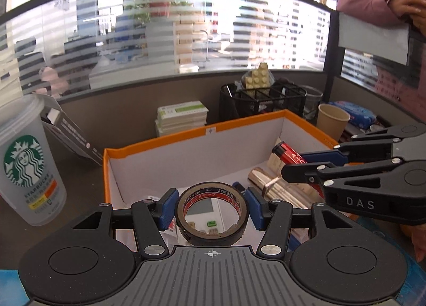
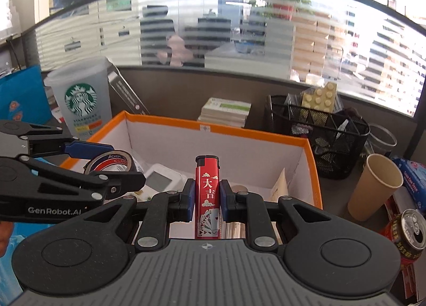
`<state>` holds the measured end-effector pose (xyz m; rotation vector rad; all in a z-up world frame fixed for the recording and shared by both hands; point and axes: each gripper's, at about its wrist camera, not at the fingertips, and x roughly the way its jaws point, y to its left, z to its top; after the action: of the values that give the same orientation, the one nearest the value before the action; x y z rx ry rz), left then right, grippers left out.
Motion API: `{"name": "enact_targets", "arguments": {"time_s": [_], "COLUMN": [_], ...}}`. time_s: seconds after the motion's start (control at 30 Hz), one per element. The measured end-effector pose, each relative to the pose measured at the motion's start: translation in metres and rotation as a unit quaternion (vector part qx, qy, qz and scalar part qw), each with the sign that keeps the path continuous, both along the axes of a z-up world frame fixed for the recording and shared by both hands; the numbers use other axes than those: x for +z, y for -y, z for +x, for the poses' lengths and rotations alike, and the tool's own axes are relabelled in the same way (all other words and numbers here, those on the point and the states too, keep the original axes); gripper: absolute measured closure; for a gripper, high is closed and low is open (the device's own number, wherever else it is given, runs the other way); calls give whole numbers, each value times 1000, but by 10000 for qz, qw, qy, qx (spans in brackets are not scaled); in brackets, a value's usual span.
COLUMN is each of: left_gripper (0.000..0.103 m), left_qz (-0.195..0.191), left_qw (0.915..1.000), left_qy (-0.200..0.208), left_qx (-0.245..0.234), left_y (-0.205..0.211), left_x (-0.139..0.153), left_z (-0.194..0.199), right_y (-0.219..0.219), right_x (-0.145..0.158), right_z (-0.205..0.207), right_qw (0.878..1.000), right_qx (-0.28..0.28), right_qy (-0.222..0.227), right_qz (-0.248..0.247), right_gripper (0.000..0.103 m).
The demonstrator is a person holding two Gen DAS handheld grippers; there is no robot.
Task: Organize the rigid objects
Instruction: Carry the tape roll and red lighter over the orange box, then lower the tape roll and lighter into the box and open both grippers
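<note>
My left gripper (image 1: 211, 209) is shut on a roll of black tape (image 1: 212, 213) and holds it over the near left part of the orange-rimmed box (image 1: 186, 137). The tape also shows in the right wrist view (image 2: 113, 163), between the left gripper's fingers. My right gripper (image 2: 206, 199) is shut on a red lighter (image 2: 207, 197), held upright over the box (image 2: 213, 126). The lighter shows in the left wrist view (image 1: 289, 154) over the box's right side. Inside the box lie a white device (image 2: 161, 179), gold tubes (image 1: 269, 185) and papers.
A Starbucks cup (image 1: 28, 170) stands left of the box. A stack of books (image 1: 182, 117) and a black mesh organiser (image 1: 263, 99) with a cream brick plate stand behind it. A paper cup (image 2: 374, 186), a red drink can (image 2: 406, 234) and a blue packet (image 2: 412, 178) are to the right.
</note>
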<state>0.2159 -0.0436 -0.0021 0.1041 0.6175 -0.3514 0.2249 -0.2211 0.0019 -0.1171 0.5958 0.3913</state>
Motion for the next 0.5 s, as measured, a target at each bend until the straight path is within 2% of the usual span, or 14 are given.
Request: {"name": "enact_targets", "arguments": {"time_s": [0.5], "left_gripper": [50], "left_qz": [80], "left_qw": [9992], "left_qy": [-369], "left_qx": [154], "left_y": [8], "left_x": [-22], "left_z": [16], "right_y": [-4], "right_x": [-25], "right_z": [29], "right_qw": [9978], "right_qx": [151], "right_qy": [-611], "right_qz": [-204], "right_gripper": [85]}}
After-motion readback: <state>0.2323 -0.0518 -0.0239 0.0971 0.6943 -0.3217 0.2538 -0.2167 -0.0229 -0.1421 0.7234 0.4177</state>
